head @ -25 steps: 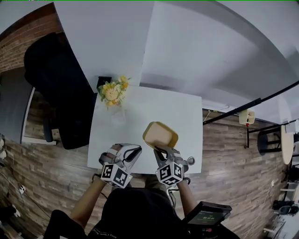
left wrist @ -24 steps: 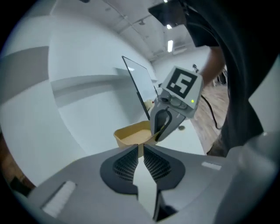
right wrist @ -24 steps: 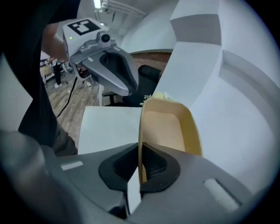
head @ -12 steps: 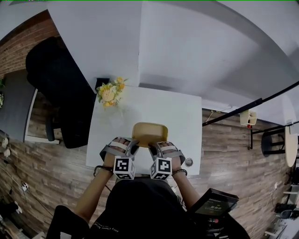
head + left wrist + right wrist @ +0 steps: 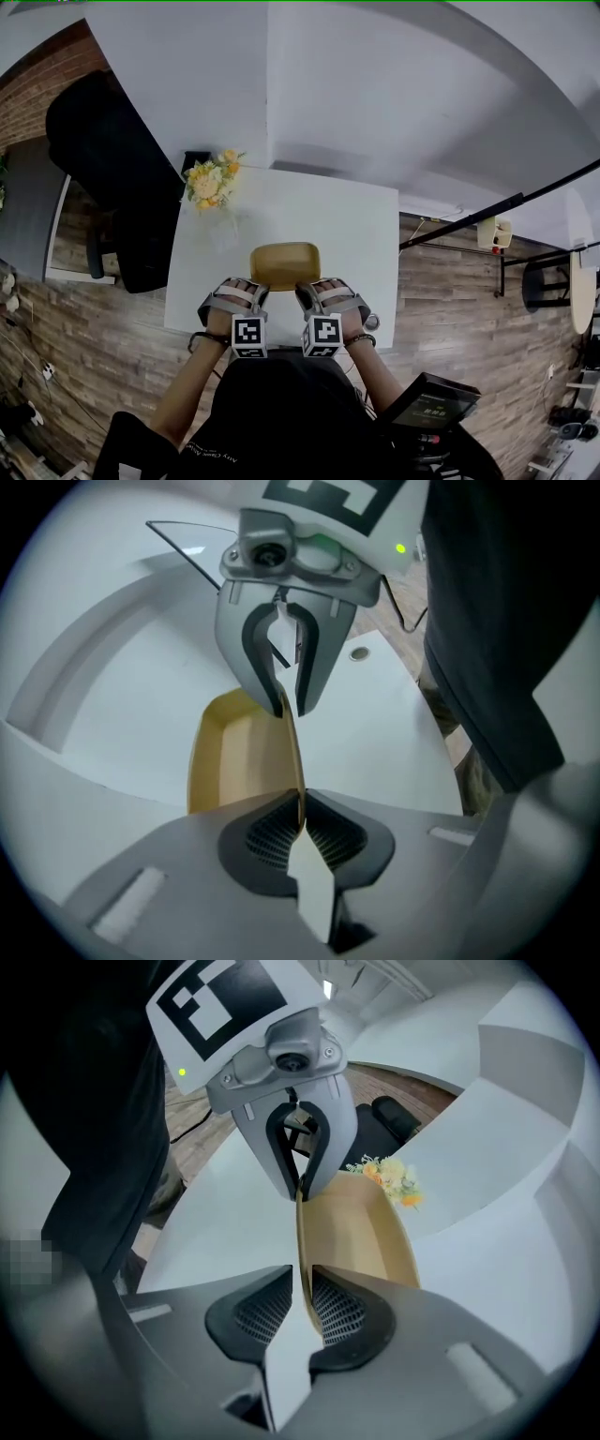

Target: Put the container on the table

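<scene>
The left gripper (image 5: 300, 810), its fingers just closing, and the right gripper (image 5: 305, 1283) are both pinching the yellow container's (image 5: 285, 264) opposite walls over the tabletop (image 5: 366, 225).

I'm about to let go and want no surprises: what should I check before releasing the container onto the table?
1. Left gripper on the container wall: ok; its jaws have just been closing, wall between them.
2. Right gripper clamps the other side: ok.
3. Container upright over the table: ok.
4. Flowers clear of the container: ok.
5. Base resting on the table: cannot tell.
</scene>
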{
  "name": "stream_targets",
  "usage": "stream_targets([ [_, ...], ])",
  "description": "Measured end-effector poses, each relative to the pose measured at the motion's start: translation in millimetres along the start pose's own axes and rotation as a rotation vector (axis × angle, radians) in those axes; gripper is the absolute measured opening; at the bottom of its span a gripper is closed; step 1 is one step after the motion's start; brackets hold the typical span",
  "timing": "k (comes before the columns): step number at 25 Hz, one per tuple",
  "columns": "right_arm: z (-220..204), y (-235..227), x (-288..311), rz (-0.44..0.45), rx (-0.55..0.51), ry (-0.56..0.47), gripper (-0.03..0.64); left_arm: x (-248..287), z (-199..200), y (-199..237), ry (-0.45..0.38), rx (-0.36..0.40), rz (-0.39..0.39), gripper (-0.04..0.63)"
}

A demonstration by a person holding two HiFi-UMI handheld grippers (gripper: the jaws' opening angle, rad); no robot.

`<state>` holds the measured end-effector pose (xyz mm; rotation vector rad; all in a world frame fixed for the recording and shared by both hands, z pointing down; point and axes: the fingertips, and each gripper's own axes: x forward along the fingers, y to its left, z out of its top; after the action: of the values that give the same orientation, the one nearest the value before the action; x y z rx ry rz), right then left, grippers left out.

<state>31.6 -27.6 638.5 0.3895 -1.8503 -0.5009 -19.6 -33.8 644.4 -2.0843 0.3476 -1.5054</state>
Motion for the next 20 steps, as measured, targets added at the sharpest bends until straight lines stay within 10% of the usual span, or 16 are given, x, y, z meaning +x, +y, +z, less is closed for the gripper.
stream_targets([
  [20,-18.6,9.9,19.0,0.044,0.134,0.055,0.04,20.6,-20.9,9.4,0.009,-0.135,0.016,0.057],
])
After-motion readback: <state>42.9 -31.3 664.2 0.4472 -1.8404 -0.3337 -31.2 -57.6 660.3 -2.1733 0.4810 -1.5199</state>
